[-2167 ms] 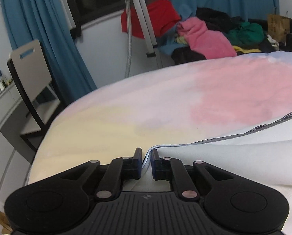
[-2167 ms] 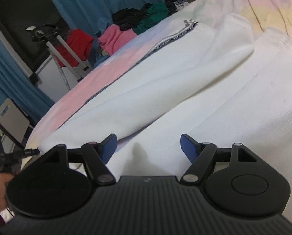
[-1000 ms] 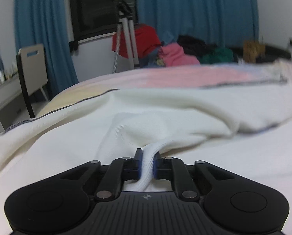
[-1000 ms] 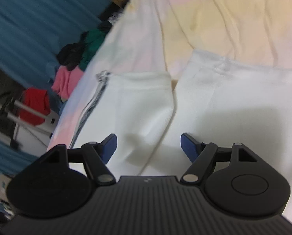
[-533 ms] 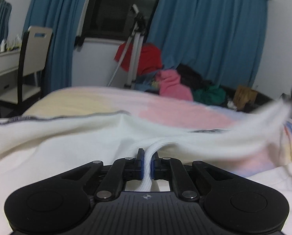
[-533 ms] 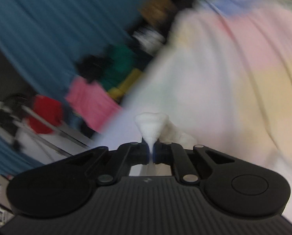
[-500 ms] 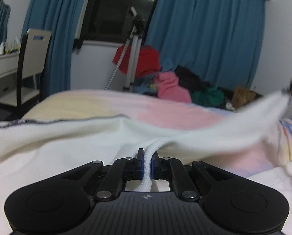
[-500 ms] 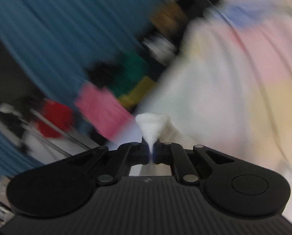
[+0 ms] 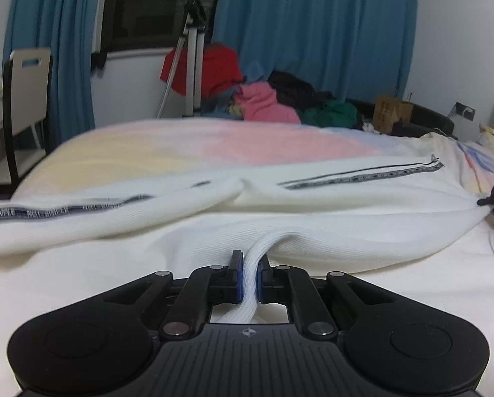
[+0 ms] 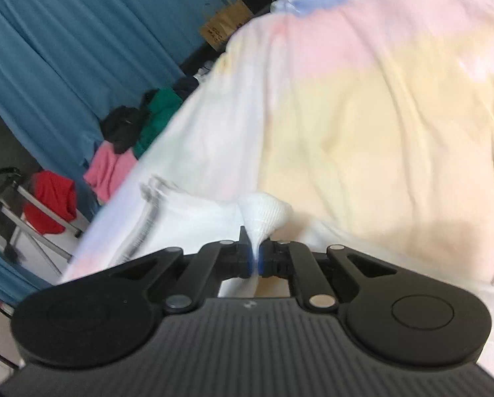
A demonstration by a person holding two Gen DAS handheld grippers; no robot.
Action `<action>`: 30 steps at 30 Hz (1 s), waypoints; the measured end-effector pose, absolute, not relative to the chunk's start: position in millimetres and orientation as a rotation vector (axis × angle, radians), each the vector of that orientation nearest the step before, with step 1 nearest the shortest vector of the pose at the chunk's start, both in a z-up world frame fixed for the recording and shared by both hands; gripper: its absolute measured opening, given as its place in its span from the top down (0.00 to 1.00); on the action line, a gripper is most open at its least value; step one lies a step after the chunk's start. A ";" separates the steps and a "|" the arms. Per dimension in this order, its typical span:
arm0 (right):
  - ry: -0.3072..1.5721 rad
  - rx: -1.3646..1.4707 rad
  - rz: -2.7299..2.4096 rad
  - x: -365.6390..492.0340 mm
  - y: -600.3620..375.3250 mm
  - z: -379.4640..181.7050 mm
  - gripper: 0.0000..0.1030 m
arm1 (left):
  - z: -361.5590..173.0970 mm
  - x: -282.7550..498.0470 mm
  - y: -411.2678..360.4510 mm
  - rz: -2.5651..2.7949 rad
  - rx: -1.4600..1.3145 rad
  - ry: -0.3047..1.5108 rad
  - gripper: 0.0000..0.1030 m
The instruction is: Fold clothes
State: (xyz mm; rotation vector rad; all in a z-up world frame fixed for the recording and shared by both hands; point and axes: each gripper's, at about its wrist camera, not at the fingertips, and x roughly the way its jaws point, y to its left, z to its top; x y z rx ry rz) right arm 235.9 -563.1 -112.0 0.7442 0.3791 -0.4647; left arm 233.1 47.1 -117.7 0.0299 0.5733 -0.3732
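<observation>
On bed: both tools pinch ribbed white garment.

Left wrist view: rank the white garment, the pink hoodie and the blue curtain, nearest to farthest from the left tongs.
1. White garment, pinched in the left tongs.
2. Pink hoodie, beyond the bed, centre.
3. Blue curtain, behind the clothes pile.
</observation>
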 end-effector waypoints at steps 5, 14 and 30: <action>0.495 0.717 -0.528 216.2 -572.8 -158.7 0.82 | -109.2 220.9 44.8 -0.351 0.005 0.576 0.56; 0.480 0.453 -0.416 164.4 -484.8 -72.2 0.26 | -45.4 145.2 39.3 -0.311 -0.021 0.488 0.17; 0.482 0.371 -0.007 41.4 -319.6 -29.1 0.17 | -12.3 -6.0 64.3 -0.215 -0.064 0.410 0.00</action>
